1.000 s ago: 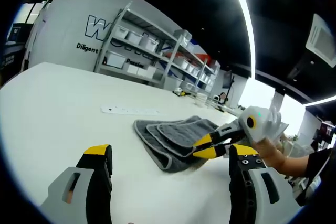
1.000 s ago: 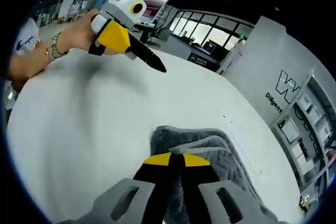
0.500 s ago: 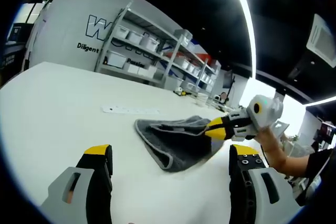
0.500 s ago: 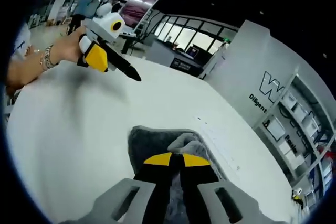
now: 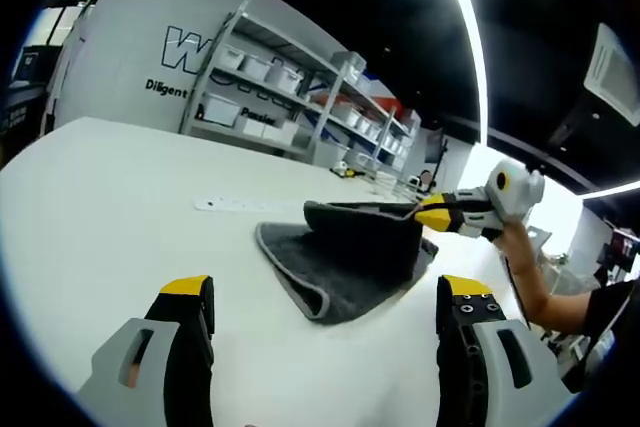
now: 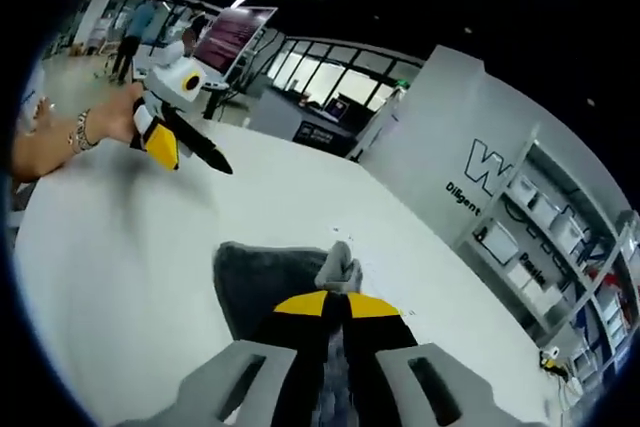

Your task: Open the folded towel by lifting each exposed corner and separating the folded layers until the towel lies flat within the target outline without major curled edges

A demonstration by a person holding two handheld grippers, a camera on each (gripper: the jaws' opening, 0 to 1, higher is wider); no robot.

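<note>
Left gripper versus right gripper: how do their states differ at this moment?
The left gripper is open, jaws wide apart and holding nothing; the right gripper is shut on a pinched corner of the grey towel. The left gripper hangs over bare white table, short of the towel; the right gripper holds a towel layer lifted above the rest. Both have yellow-and-black jaws.
</note>
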